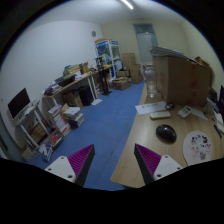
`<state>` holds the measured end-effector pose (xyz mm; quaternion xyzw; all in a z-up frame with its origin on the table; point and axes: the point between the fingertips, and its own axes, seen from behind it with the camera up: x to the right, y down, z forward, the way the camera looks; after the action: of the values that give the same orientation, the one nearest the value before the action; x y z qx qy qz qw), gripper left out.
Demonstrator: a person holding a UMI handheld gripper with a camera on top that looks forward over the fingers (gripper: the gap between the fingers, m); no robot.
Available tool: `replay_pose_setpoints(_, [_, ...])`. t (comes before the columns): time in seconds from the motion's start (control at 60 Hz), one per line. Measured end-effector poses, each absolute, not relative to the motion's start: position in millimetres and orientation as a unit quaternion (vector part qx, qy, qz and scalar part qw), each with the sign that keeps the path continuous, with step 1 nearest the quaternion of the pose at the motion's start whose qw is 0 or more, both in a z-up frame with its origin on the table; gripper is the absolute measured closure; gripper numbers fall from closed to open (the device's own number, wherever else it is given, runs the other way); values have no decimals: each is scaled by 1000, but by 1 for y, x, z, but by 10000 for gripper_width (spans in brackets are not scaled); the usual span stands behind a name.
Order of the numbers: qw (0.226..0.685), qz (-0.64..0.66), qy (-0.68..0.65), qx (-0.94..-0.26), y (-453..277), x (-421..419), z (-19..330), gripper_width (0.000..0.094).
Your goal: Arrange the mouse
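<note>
The mouse [166,132] sits on a wooden desk [140,152], dark and rounded, ahead of the right finger and a little off to its right, nothing touching it. Just beside it, nearer the gripper, lies a round white disc [198,147] with small markings. Beyond the mouse a flat white keyboard [160,115] rests on the same desk, and farther back stands a brown cabinet [180,78].

The gripper [110,163] hangs released, its two fingers spread wide with nothing between them; their purple pads [148,158] face each other across the gap. The left finger is over blue floor [100,125], the right one over the desk's near edge.

Across the floor, a cluttered bench [75,85] carries boxes, and a monitor [18,102] stands on a low rack. A shelf unit [107,55] stands against the far wall.
</note>
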<state>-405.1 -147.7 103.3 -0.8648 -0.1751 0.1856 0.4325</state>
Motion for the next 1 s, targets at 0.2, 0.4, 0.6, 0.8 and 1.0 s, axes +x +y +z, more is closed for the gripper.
replay_pose_setpoints(0.2, [431, 148, -150, -877, -123, -344, 85, 114])
replay_pose_setpoints(0.4, [421, 77, -145, -892, -80, -274, 51, 113])
replay_pose_setpoints(0.6, [414, 58, -137, -898, -19, -244, 7, 105])
replay_pose_setpoints(0.8, [420, 73, -130, -895, 19, -245, -14, 116])
replay_pose_setpoints(1.0, [420, 81, -152, -891, 47, -250, -14, 99])
